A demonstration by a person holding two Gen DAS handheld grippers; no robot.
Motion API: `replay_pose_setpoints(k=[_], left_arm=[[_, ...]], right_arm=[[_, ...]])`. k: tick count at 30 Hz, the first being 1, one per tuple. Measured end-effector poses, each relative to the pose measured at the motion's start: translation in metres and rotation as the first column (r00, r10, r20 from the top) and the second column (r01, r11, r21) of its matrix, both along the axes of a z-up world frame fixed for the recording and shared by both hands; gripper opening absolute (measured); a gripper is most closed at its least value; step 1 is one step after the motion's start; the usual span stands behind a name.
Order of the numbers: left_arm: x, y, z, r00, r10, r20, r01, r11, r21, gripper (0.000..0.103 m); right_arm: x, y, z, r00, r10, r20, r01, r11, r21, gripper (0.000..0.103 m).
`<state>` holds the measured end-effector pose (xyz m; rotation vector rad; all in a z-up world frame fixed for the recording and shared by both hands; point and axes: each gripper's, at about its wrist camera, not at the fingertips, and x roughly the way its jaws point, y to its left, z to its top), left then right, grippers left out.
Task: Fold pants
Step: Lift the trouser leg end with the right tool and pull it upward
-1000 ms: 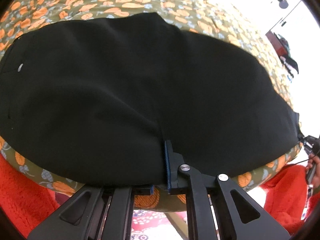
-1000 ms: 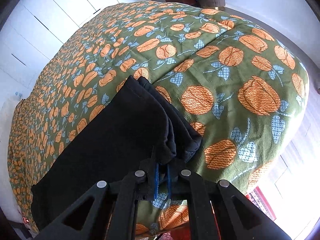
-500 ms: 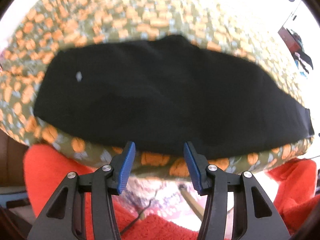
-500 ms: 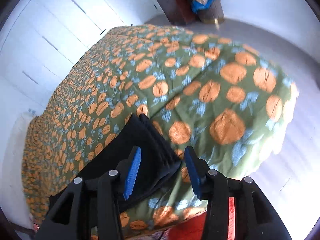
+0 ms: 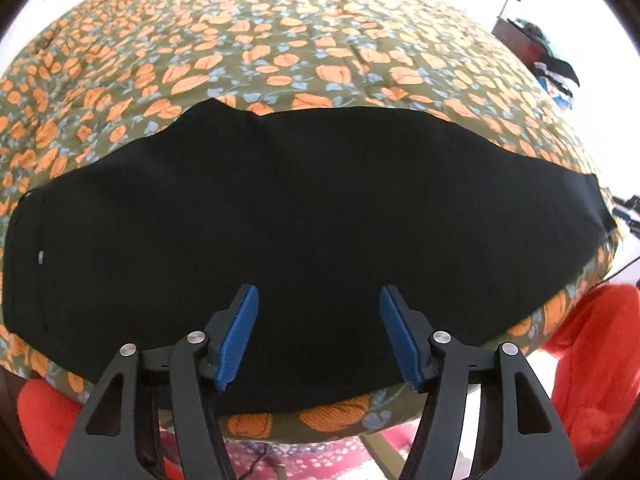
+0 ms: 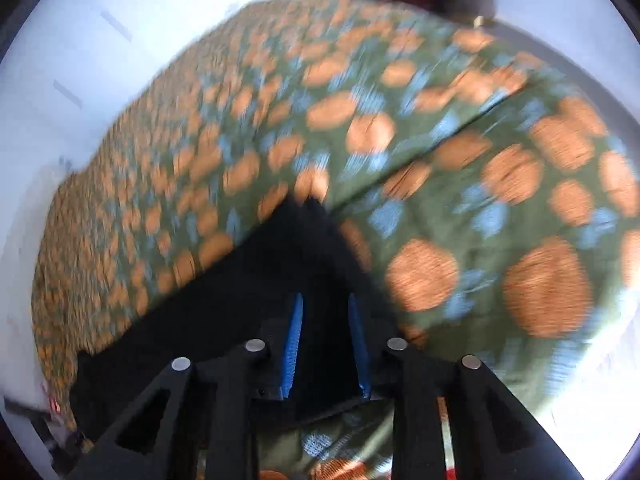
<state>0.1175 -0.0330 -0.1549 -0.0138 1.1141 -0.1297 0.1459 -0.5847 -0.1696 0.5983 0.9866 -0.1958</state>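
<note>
The black pants [image 5: 304, 208] lie flat along the near edge of the bed, waistband at the left and leg hems at the right. My left gripper [image 5: 318, 300] is open and empty, its blue pads over the near middle of the pants. In the blurred right wrist view the hem end of the pants [image 6: 280, 272] lies under my right gripper [image 6: 325, 300]. Its blue pads stand a little apart with black cloth between them. Whether they press the cloth I cannot tell.
The bed carries a green cover with orange flowers [image 5: 280, 52], also in the right wrist view [image 6: 460, 184]. Red fabric [image 5: 592, 368] lies below the bed's near edge. A dark cabinet with clothes [image 5: 532, 48] stands far right. White wardrobe doors [image 6: 80, 60] are behind the bed.
Both grippers let go of the pants and opened. My left gripper pulled back, then came forward over the pants' middle. My right gripper lifted, then dropped back over the hem with narrower jaws.
</note>
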Motion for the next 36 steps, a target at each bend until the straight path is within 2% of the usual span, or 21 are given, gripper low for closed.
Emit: replay_pose_setpoints(k=[1,3,6,8,14,16,20,22,24,26,29,30,31,33,36], left_arm=[[-0.001,0.0,0.0,1.0,-0.001,0.002,0.001,1.0,0.008,0.067],[-0.002,0.003,-0.002,1.0,0.01,-0.002,-0.01,1.0,0.007,0.067],[0.006,0.004,-0.004,0.999,0.033,-0.007,-0.033,0.999,-0.027,0.067],[0.015,0.0,-0.005,0.999,0.033,0.001,-0.033,0.999,-0.024,0.067],[0.016,0.001,-0.006,0.999,0.032,0.024,-0.032,0.999,-0.004,0.067],[0.014,0.005,-0.009,0.999,0.042,0.019,-0.042,0.999,-0.007,0.067],[0.017,0.006,-0.015,0.999,0.045,0.004,-0.045,0.999,-0.011,0.067],[0.019,-0.003,-0.014,1.0,0.01,0.014,-0.01,1.0,-0.011,0.067],[0.02,-0.018,-0.01,0.998,-0.047,0.046,0.049,0.998,-0.03,0.067],[0.021,-0.036,-0.011,0.99,-0.122,0.073,0.127,0.99,-0.061,0.067],[0.031,-0.066,-0.045,0.976,-0.215,-0.034,0.216,0.975,0.056,0.068],[0.03,-0.068,-0.046,0.977,-0.214,-0.02,0.215,0.974,0.072,0.068],[0.028,-0.067,-0.041,0.978,-0.207,0.0,0.206,0.977,0.056,0.068],[0.026,-0.053,-0.028,0.985,-0.173,0.007,0.173,0.985,-0.014,0.067],[0.023,-0.018,-0.01,0.996,-0.075,0.043,0.078,0.992,-0.095,0.067]], right_arm=[[-0.009,-0.002,0.007,1.0,-0.013,0.026,0.012,0.998,0.054,0.045],[-0.027,-0.006,0.011,0.997,-0.056,0.056,0.044,0.978,0.202,0.05],[-0.044,0.003,0.003,0.996,-0.079,0.031,0.065,0.941,0.331,0.05],[-0.045,0.008,-0.011,0.994,-0.104,-0.037,0.11,0.93,0.35,0.051],[-0.027,0.002,-0.051,0.977,-0.176,-0.125,0.206,0.928,0.31,0.051],[-0.027,-0.006,-0.063,0.972,-0.21,-0.105,0.234,0.905,0.355,0.051],[-0.026,-0.012,-0.072,0.964,-0.257,-0.06,0.26,0.884,0.389,0.05],[-0.027,-0.013,-0.071,0.964,-0.263,-0.049,0.262,0.887,0.379,0.02],[-0.03,-0.014,-0.065,0.966,-0.26,-0.012,0.244,0.89,0.386,0.014],[-0.032,-0.008,-0.054,0.969,-0.247,0.019,0.225,0.909,0.35,0.013],[-0.033,0.0,-0.036,0.972,-0.227,0.064,0.198,0.935,0.296,0.011],[-0.033,0.007,-0.024,0.973,-0.212,0.092,0.179,0.943,0.281,0.011],[-0.032,0.013,-0.013,0.974,-0.193,0.118,0.155,0.949,0.274,0.011],[-0.029,0.037,0.017,0.975,-0.13,0.181,0.08,0.963,0.259,0.011],[-0.022,0.084,0.06,0.961,-0.032,0.276,-0.044,0.964,0.262,0.011]])
